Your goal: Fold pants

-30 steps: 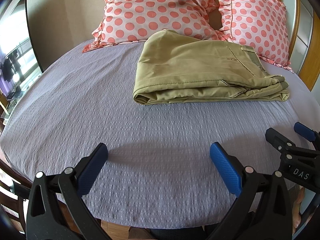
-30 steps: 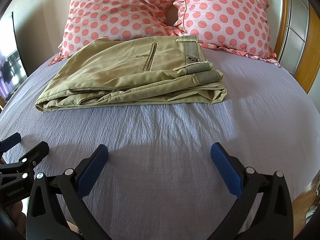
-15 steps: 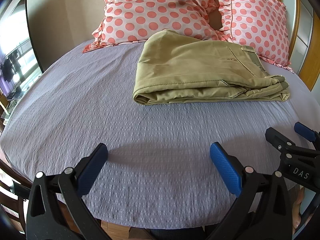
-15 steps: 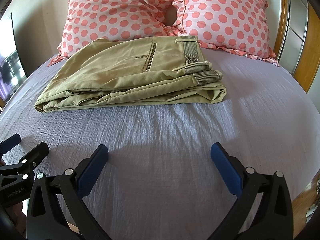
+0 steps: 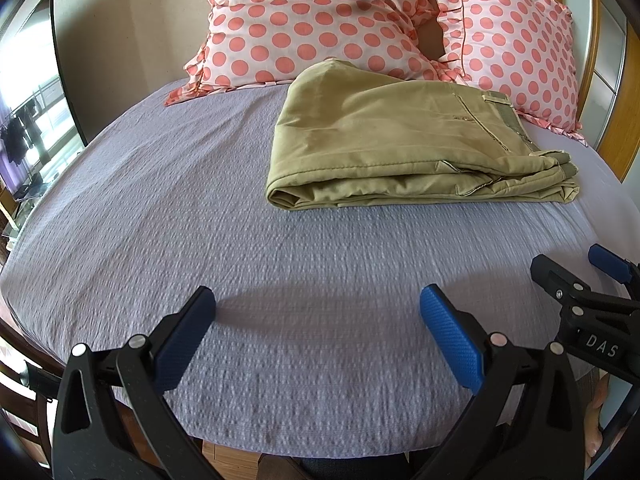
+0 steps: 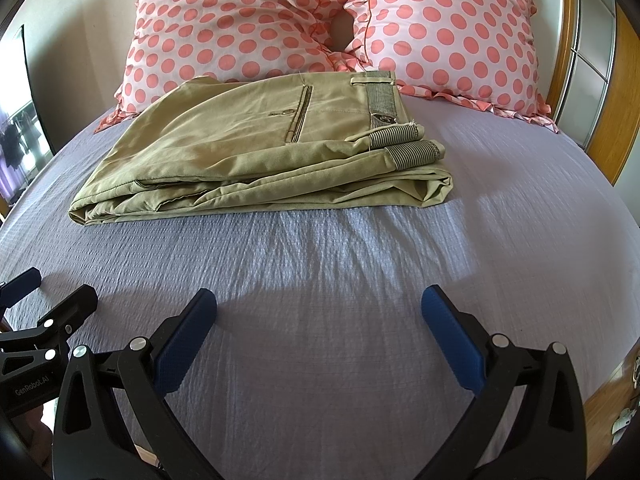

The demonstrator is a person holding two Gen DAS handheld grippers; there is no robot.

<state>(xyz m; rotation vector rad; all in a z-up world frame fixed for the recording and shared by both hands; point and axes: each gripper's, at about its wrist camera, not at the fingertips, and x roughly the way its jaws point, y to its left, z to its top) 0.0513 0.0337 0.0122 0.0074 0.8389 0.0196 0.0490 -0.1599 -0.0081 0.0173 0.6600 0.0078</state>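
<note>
Khaki pants (image 5: 400, 148) lie folded in a flat stack on the lilac bedsheet, near the pillows; in the right wrist view the pants (image 6: 256, 152) show a back pocket and striped waistband lining at the right end. My left gripper (image 5: 316, 312) is open and empty, low over the sheet well in front of the pants. My right gripper (image 6: 320, 312) is open and empty too, also short of the pants. Each gripper shows at the edge of the other's view: the right gripper (image 5: 576, 276), the left gripper (image 6: 44, 300).
Two pink polka-dot pillows (image 5: 320, 20) (image 6: 448, 32) lean behind the pants. A wooden headboard or frame (image 6: 624, 92) runs along the right. The bedsheet (image 5: 160, 200) ends at the near edge below my grippers. A window (image 5: 28, 92) is far left.
Nothing has clearly moved; both grippers stay open over the sheet, and the pants lie as before.
</note>
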